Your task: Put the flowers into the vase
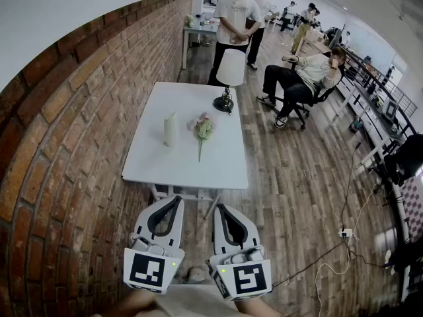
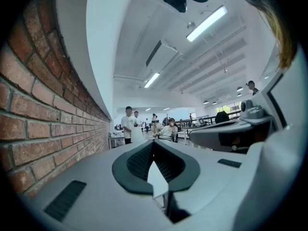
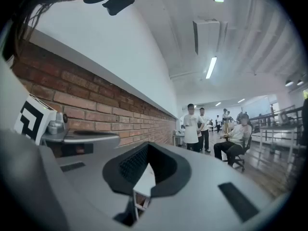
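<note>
While flowers [image 1: 203, 129] are lying on the table [image 1: 158, 167] beside the vase [image 1: 170, 130], left gripper [image 1: 170, 201] and right gripper [image 1: 222, 209] are hovering well short, both closed and empty, nothing done yet.

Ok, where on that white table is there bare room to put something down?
Bare: the near strip of the table in front of the vase and flowers, and the far corner by the brick wall. Crowded: the middle, and around the lamp.

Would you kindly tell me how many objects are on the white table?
3: a pale vase near the middle, flowers lying just right of it, a white-shaded lamp toward the far edge. Nothing appears hidden.
</note>
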`<state>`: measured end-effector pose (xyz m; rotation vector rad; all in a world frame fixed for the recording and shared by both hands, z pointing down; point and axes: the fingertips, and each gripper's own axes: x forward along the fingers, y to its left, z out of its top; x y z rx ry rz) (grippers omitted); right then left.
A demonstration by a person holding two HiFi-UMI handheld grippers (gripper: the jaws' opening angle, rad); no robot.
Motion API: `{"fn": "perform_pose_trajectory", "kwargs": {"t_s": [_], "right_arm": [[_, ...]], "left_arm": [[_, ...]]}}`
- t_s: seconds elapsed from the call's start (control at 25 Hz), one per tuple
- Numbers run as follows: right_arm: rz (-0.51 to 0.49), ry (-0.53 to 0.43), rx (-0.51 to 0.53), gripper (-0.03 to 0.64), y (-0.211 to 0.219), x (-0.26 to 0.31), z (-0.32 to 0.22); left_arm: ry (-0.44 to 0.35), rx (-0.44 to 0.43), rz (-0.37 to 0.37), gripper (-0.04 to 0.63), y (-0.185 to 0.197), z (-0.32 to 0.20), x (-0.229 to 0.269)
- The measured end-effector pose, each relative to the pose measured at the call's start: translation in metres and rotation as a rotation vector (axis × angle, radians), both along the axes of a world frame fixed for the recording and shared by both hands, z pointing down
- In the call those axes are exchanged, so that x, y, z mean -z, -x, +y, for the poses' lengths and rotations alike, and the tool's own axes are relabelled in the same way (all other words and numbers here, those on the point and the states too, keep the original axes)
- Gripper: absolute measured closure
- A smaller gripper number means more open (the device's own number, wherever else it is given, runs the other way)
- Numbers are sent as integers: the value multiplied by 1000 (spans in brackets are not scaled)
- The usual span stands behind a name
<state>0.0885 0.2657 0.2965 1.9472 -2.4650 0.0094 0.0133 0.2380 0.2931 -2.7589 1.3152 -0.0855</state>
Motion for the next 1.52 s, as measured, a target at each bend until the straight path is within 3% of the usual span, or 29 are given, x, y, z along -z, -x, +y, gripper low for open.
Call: {"fn": "perform_pose_trajectory", "kwargs": {"t_s": [0.92, 1.52], "right_arm": [[-16, -14, 25, 611, -4, 0, -18], [-26, -9, 73, 611, -28, -8, -25]], "left_arm": [[11, 68, 10, 588, 12, -20, -4], [4, 138, 9, 588, -3, -21, -8]]}}
